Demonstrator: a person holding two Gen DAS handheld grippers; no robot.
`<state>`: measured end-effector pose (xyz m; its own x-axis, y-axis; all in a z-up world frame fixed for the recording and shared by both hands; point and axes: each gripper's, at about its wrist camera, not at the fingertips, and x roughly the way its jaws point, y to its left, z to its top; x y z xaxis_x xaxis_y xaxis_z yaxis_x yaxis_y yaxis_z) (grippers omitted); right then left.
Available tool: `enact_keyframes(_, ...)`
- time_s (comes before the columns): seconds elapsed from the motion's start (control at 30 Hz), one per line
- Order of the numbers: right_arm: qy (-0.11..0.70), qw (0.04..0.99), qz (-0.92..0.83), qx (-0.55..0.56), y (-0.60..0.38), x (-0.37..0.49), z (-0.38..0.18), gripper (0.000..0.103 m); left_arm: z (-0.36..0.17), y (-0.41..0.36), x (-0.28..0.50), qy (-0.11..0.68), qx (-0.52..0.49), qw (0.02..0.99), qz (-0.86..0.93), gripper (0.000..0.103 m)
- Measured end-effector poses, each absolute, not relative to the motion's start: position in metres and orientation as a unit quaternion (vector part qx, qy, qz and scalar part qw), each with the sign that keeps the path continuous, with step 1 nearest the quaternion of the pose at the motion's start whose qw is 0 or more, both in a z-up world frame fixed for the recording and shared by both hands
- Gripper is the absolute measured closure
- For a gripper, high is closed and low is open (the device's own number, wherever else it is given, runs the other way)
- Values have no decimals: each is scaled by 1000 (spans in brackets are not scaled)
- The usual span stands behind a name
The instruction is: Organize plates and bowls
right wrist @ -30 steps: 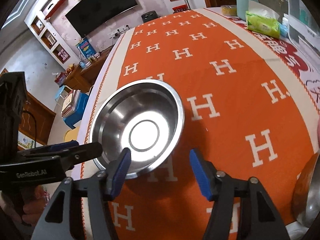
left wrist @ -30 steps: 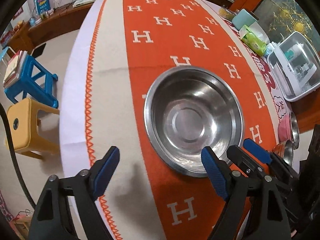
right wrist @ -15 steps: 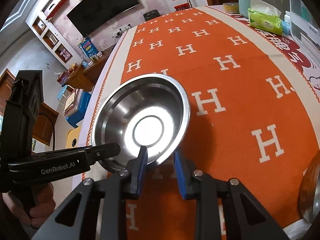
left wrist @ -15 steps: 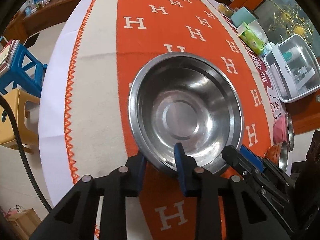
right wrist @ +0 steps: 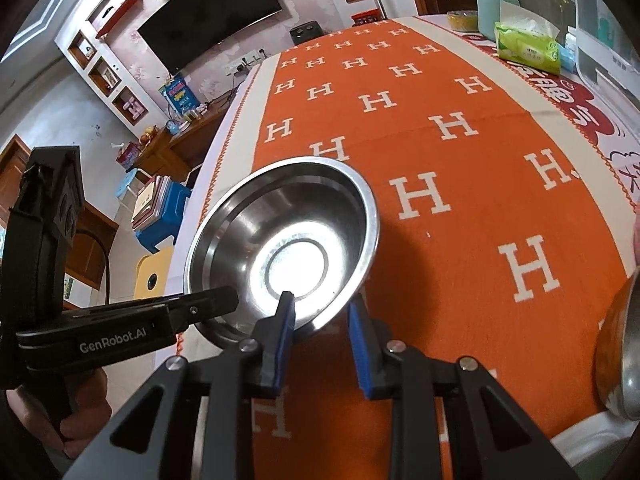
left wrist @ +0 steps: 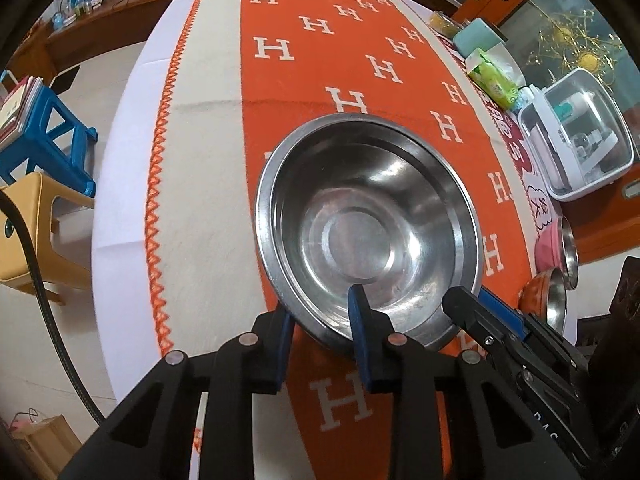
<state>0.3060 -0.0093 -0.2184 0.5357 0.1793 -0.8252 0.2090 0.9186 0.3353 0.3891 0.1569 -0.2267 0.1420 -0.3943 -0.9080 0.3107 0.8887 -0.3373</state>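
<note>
On the counter: steel bowl (left wrist: 368, 232) sat on the orange cloth (left wrist: 304, 64)
Left tongs (left wrist: 320, 320): had just narrowed onto its near rim
Right tongs (right wrist: 320, 316): likewise clamped the rim
Meaning: likely ready for lifting

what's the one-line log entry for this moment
left gripper: shut on steel bowl near rim | right gripper: shut on same rim | bowl on tablecloth

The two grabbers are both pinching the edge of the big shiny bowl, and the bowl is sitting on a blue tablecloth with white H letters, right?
Nearly. The left gripper and right gripper do both pinch the rim of the steel bowl, but the tablecloth is orange, not blue, with white H letters. Both wrist views show it.
</note>
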Motion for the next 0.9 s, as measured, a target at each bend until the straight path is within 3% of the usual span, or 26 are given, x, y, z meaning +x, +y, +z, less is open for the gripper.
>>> enact_keyframes(0.9,412,899,11,147,13,215,-154,77,-151,187,279,547,-45,795,-261,77)
